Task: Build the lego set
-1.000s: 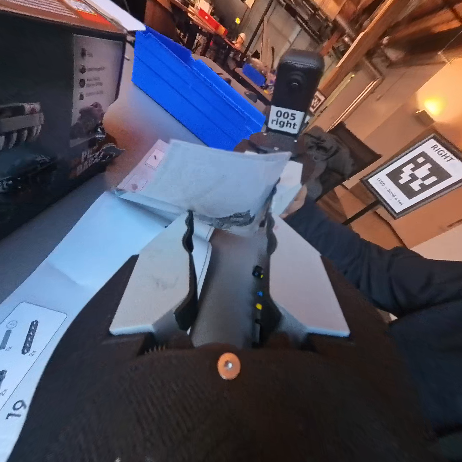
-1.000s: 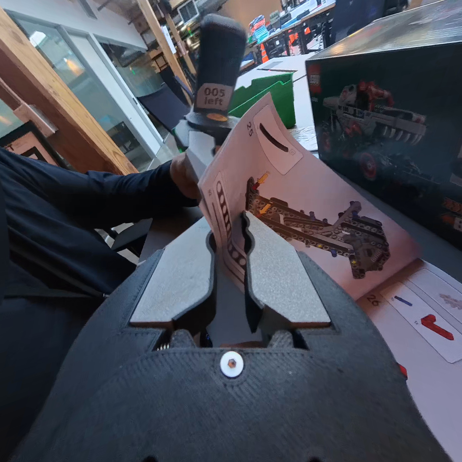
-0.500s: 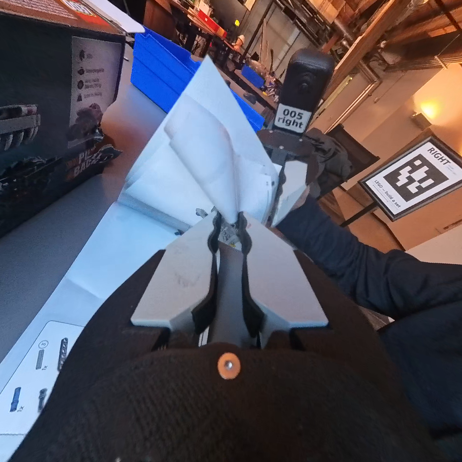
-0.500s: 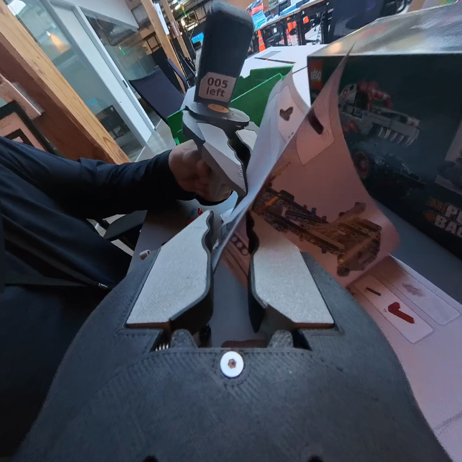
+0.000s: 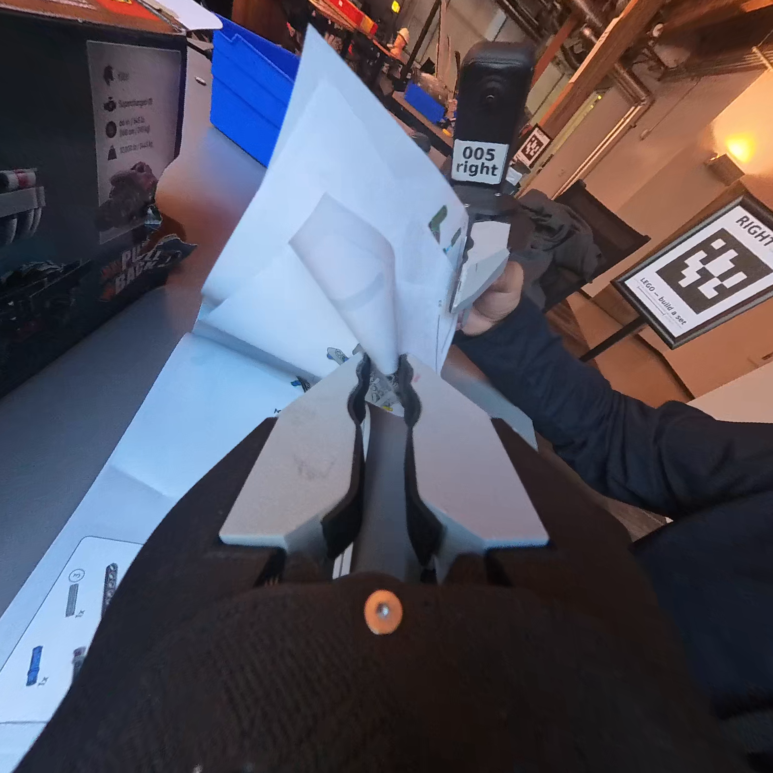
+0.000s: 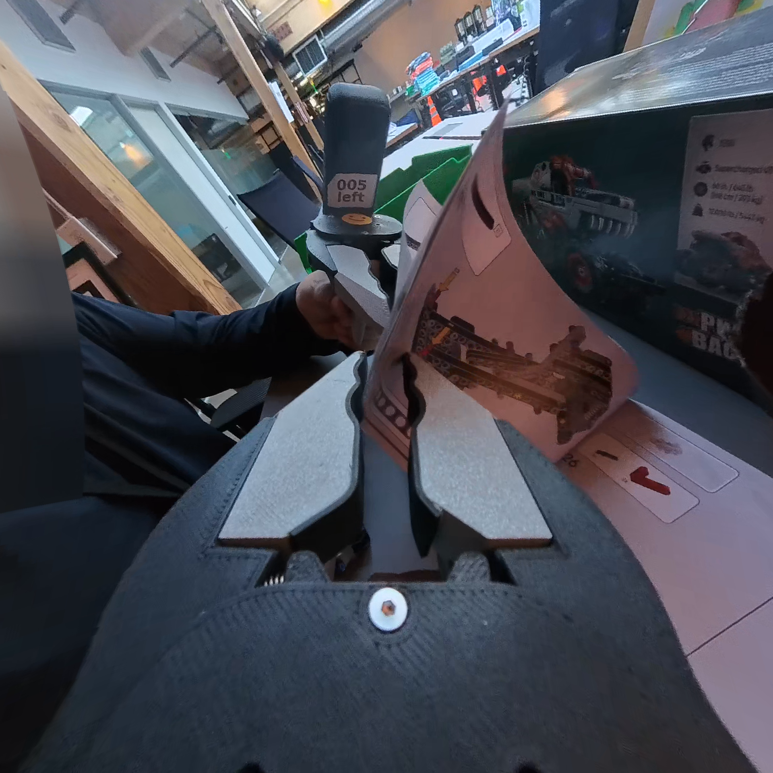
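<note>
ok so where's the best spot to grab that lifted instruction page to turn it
Probably its free lower corner, coming in from the person's side, edge-on. The lifted page stands curled off the open booklet, bound at the far side, so only the near edge is loose and thin enough to slip between fingers. Both the left gripper and right gripper already pinch paper there.

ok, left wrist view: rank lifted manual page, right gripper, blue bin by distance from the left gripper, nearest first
1. Lifted manual page, between the left gripper fingers.
2. Right gripper, ahead right, at the page's far edge.
3. Blue bin, far back left on the table.
</note>
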Demonstrator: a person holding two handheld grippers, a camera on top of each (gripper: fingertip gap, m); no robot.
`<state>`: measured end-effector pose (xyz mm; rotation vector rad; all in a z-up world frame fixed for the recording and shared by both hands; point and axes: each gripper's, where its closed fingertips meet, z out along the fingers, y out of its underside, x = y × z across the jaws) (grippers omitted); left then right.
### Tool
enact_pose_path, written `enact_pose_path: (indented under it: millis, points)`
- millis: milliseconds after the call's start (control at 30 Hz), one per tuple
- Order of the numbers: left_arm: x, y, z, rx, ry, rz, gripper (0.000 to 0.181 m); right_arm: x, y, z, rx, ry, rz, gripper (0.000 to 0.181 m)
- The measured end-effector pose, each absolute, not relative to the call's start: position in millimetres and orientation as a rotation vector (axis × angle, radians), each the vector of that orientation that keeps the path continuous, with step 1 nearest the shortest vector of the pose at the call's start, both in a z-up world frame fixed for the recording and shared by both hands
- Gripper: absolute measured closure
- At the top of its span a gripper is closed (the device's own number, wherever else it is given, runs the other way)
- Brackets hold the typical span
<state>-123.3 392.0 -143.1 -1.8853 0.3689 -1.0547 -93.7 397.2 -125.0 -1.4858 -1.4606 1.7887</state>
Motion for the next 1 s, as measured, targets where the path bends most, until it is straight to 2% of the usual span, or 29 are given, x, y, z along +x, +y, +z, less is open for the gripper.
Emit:
enact_pose_path:
  millis: [100, 267, 533, 733, 1000]
  points:
    - [-124, 393, -144, -1.886, 0.364, -1.050, 0.172, -94, 400, -125, -1.495, -1.436, 1.791, 0.181]
    - [-128, 393, -149, -1.912, 0.367, -1.014, 0.173, -96, 404, -123, -1.499, -1.400, 1.776, 0.179]
    - [-139, 392, -159, -1.951, 0.326, -1.011, 0.178, -101, 406, -137, -1.493, -1.515, 1.382, 0.181]
    - [-137, 393, -169, -1.991, 0.346, -0.980, 0.180, -84, 427, -119, -1.531, -1.495, 1.611, 0.181]
    - [-128, 389, -173, -2.006, 0.385, -0.954, 0.181, -77, 428, -145, -1.561, -1.733, 1.348, 0.181]
